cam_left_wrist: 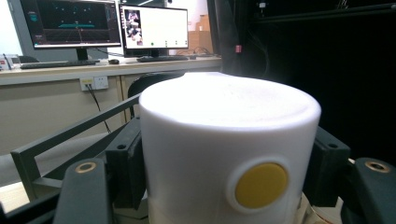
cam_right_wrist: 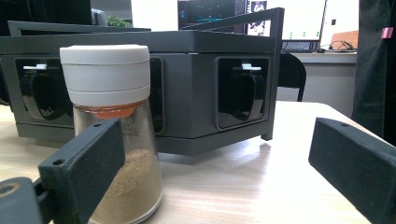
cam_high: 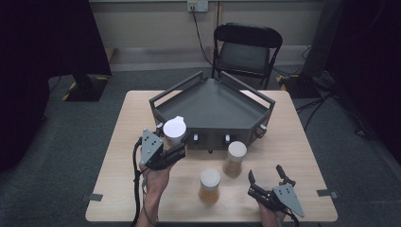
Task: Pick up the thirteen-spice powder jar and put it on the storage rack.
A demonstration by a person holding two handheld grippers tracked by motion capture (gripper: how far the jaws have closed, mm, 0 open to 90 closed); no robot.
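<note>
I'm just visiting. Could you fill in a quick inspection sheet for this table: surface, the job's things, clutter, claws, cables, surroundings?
Surface: pale wooden table.
Job's things: white-capped spice jar held in the left claw near the dark grey angular metal tray; two more white-lidded glass jars of brown powder stand on the table.
Clutter: nothing seen.
Claws: left shut on the jar; right claw open, holding nothing.
Cables: black cable trailing from the left claw.
Surroundings: black folding chair, wall socket, monitors.

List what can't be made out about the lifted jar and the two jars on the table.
- Held jar, left gripper view: contents hidden by its white cap and cut off by the bottom edge.
- Near jar and far jar, high view: labels too small.
- Rack, right gripper view: its tray floor is hidden behind its front wall.
</note>
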